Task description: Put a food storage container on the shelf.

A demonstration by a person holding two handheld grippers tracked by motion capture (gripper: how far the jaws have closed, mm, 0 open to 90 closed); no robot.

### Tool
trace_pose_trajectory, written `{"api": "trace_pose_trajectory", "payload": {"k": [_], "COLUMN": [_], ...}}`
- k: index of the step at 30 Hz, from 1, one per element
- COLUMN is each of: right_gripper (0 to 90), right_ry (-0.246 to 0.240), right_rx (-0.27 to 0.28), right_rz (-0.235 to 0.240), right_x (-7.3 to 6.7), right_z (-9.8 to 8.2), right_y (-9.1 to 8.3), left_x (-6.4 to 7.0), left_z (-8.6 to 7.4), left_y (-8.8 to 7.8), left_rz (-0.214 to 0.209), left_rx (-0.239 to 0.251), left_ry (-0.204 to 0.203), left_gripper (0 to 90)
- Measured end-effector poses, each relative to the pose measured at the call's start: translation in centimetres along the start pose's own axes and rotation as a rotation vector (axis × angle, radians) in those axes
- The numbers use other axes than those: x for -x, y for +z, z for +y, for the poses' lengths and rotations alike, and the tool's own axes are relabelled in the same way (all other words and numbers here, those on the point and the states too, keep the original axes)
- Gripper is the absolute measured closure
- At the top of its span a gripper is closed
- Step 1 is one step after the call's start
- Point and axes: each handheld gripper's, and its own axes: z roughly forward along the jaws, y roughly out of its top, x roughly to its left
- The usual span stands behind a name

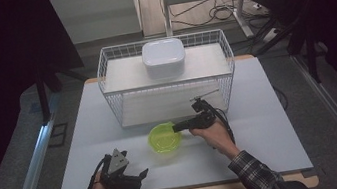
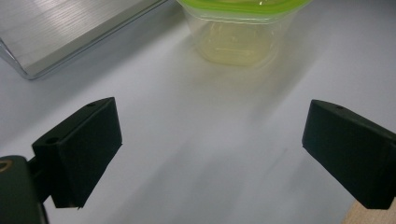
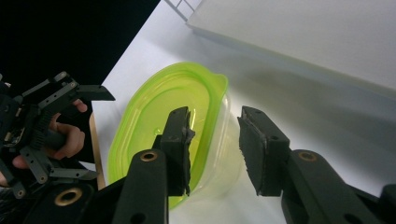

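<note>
So your right gripper [image 3: 215, 140] is straddling the rim of the green-lidded container [image 1: 165, 138], one jaw over the lid and one outside the clear wall. There's a gap, so no real grip. The container sits on the white table [image 1: 272, 124] just in front of the wire basket [image 1: 107, 73]. Your left gripper [image 2: 210, 149] is near the container, jaws wide apart with nothing between them.

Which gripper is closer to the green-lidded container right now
Right. The right gripper straddles the container's near edge, one jaw over the lid and one outside the wall. The left gripper rests apart on the table, jaws open, facing the container.
</note>
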Motion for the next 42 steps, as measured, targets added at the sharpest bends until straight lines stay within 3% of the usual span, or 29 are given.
{"api": "trace_pose_trajectory", "payload": {"k": [7, 11, 17, 19, 26, 42], "right_gripper": [80.1, 81.2, 81.6, 81.7, 81.7, 81.6], "right_ry": [0.028, 0.039, 0.036, 0.050, 0.027, 0.008], "right_rx": [-0.015, -0.011, 0.012, 0.031, 0.074, 0.126], "right_rz": [0.040, 0.054, 0.037, 0.052, 0.051, 0.032], "right_x": [0.1, -0.2, -0.8, -0.9, -2.4, -4.7], "right_z": [0.1, 0.0, 0.1, 0.1, 0.4, 1.6], "right_y": [0.4, 0.3, -0.3, -0.8, -2.5, -5.9], "left_x": [0.1, 0.1, 0.1, 0.1, 0.1, 0.1], "left_z": [0.0, 0.0, 0.0, 0.0, 0.0, 0.1], "left_y": [0.0, 0.0, 0.0, 0.0, 0.0, 0.0], "left_rz": [0.000, 0.001, 0.004, 0.006, 0.005, 0.004], "left_rx": [-0.002, -0.003, -0.004, -0.002, 0.001, -0.007], "left_ry": [0.006, 0.008, 0.010, 0.010, 0.004, 0.009], "left_gripper": [4.4, 4.4, 4.5, 4.5, 4.4, 4.2]}}
